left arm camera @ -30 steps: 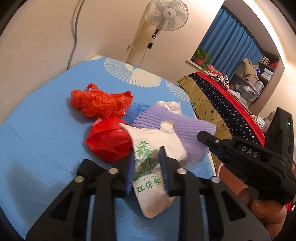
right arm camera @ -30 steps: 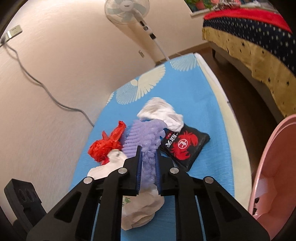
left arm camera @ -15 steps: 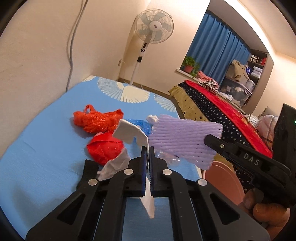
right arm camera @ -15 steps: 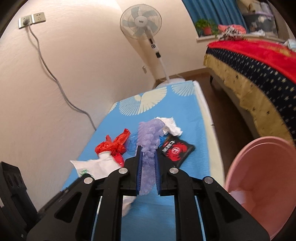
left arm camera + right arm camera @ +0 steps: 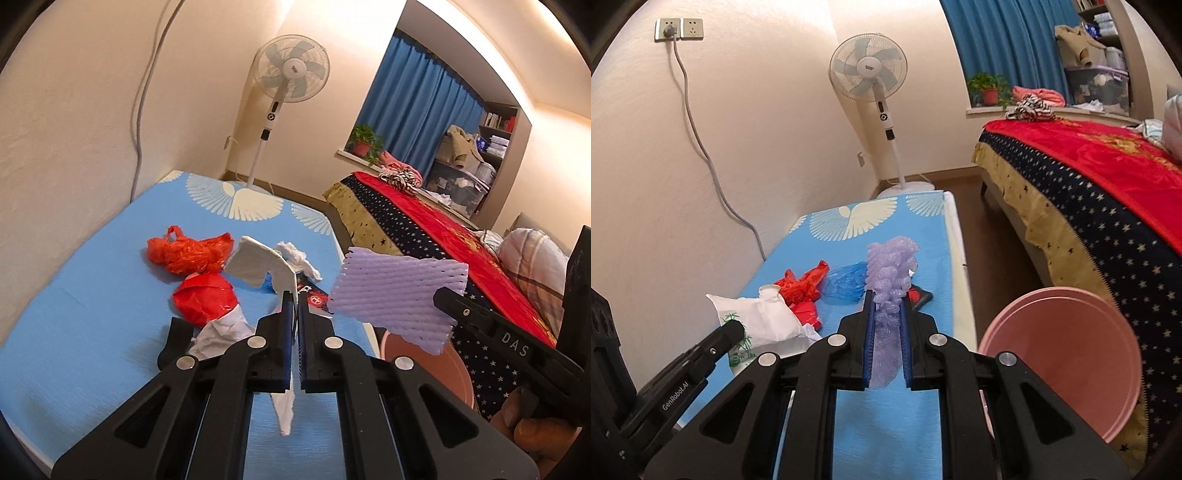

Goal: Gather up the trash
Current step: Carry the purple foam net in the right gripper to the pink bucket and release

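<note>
My left gripper point(image 5: 293, 301) is shut on a white plastic bag point(image 5: 258, 262) with green print, which hangs lifted above the blue mat point(image 5: 74, 332). To its right, my right gripper point(image 5: 886, 301) is shut on a purple foam net point(image 5: 888, 269), also held in the air point(image 5: 395, 291). On the mat lie an orange bag point(image 5: 188, 251), a red bag point(image 5: 205, 299), a blue bag point(image 5: 849, 280), a white tissue point(image 5: 297, 258) and a black packet point(image 5: 919, 295) with a red crab. A pink basin point(image 5: 1063, 354) stands on the floor right of the mat.
A wall runs along the mat's left side, with a cable point(image 5: 713, 173) hanging from a socket. A standing fan point(image 5: 871, 74) is past the far end. A bed point(image 5: 1089, 177) with a red and starred cover fills the right, with a floor strip between.
The left jaws closed on the white bag and lifted it off the mat. Both grippers rose and drew back, carrying the bag and the purple net; the pink basin came into view.
</note>
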`<state>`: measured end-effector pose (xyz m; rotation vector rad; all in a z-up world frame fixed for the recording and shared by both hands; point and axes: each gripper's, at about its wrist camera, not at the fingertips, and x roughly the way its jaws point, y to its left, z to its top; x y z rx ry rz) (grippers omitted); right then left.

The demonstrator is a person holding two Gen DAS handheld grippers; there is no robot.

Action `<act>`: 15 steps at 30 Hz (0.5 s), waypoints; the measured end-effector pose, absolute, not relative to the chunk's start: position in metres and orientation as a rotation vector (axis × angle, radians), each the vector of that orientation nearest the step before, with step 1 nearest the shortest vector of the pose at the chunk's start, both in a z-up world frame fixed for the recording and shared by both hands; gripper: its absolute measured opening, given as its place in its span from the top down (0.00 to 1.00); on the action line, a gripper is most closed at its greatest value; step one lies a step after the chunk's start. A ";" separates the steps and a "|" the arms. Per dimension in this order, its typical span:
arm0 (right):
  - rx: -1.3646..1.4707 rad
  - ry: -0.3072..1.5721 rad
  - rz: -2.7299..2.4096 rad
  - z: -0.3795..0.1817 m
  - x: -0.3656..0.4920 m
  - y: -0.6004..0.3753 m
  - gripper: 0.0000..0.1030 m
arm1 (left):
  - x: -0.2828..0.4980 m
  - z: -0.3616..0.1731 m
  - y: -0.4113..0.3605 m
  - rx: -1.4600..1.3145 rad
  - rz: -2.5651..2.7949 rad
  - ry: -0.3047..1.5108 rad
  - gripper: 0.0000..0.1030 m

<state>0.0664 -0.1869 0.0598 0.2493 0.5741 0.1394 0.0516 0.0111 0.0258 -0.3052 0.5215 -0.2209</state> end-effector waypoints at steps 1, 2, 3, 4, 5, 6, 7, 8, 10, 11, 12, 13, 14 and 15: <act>0.244 0.569 0.134 0.061 0.064 -0.188 0.88 | 0.051 0.027 0.010 -0.302 -0.226 0.518 0.98; 0.238 0.563 0.127 0.063 0.062 -0.189 0.88 | 0.050 0.028 0.009 -0.299 -0.230 0.515 0.98; 0.234 0.559 0.123 0.064 0.059 -0.189 0.88 | 0.049 0.028 0.008 -0.298 -0.232 0.513 0.98; 0.228 0.557 0.118 0.064 0.057 -0.190 0.88 | 0.048 0.029 0.007 -0.294 -0.235 0.511 0.98; 0.220 0.555 0.111 0.065 0.056 -0.191 0.88 | 0.048 0.029 0.006 -0.294 -0.237 0.511 0.98; 0.215 0.554 0.107 0.066 0.055 -0.192 0.88 | 0.047 0.030 0.004 -0.294 -0.239 0.510 0.98; 0.213 0.553 0.104 0.066 0.054 -0.193 0.88 | 0.047 0.030 0.003 -0.294 -0.242 0.510 0.98; 0.212 0.552 0.101 0.067 0.053 -0.193 0.88 | 0.048 0.030 0.001 -0.294 -0.244 0.510 0.98; 0.207 0.549 0.094 0.068 0.051 -0.194 0.88 | 0.049 0.031 -0.003 -0.290 -0.248 0.510 0.98; 0.204 0.546 0.090 0.069 0.050 -0.195 0.88 | 0.050 0.030 -0.005 -0.286 -0.248 0.510 0.98; 0.202 0.544 0.085 0.069 0.049 -0.196 0.88 | 0.050 0.030 -0.008 -0.278 -0.245 0.509 0.98; 0.200 0.541 0.080 0.070 0.048 -0.197 0.88 | 0.050 0.031 -0.010 -0.275 -0.245 0.509 0.98; 0.197 0.537 0.073 0.070 0.048 -0.199 0.88 | 0.051 0.031 -0.013 -0.273 -0.248 0.509 0.98; 0.195 0.535 0.065 0.071 0.047 -0.201 0.88 | 0.051 0.031 -0.017 -0.271 -0.253 0.510 0.98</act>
